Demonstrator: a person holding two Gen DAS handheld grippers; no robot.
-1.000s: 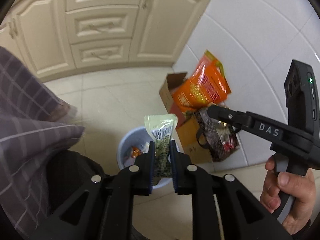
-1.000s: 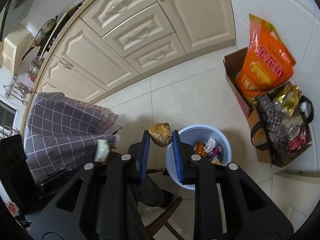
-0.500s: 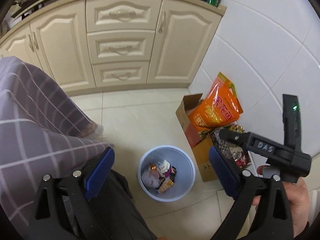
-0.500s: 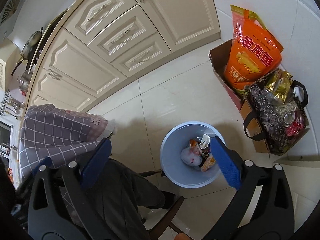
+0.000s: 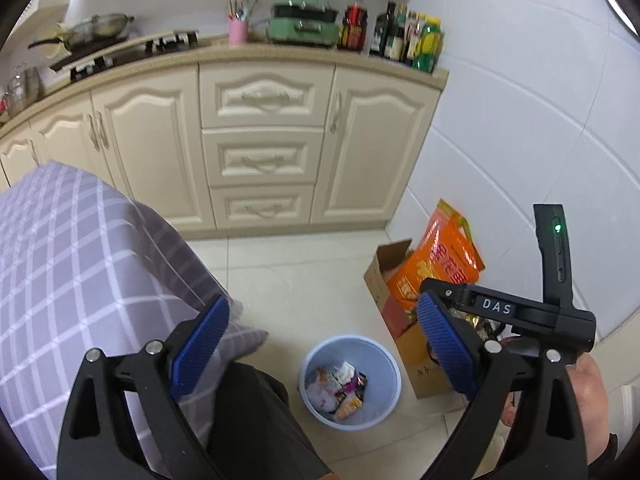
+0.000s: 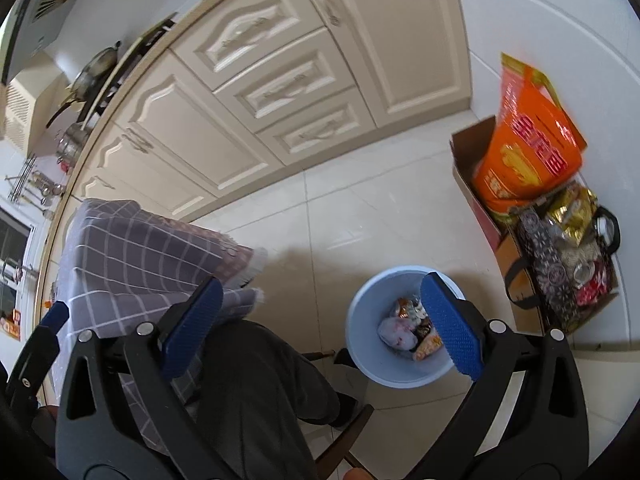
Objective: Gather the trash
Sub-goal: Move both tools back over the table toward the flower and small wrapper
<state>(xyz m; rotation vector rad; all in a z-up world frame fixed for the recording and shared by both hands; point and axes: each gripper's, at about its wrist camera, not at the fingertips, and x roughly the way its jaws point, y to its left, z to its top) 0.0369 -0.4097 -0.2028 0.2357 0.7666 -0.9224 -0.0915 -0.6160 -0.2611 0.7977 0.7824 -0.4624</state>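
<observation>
A light blue trash bin [image 5: 382,362] [image 6: 370,300] stands on the tiled floor and holds several wrappers [image 5: 340,388] [image 6: 400,332]. My left gripper [image 5: 320,312] hangs high above and a little left of the bin, its blue pads wide apart and nothing between them. My right gripper [image 6: 320,288] is also open and empty, with its right pad in front of the bin's far side. In the left wrist view a hand [image 5: 592,392] holds the right gripper at the right edge.
A cardboard box [image 5: 384,276] with an orange bag [image 6: 528,152] and a patterned tote [image 6: 560,276] stand by the white tiled wall. Cream cabinets [image 5: 260,160] run along the back. A grey checked tablecloth [image 5: 80,260] and a dark trouser leg [image 6: 256,392] fill the lower left.
The left gripper opened and let go a green snack packet; the right opened and let go a brown crumpled piece. Both then rose away from the bin.
</observation>
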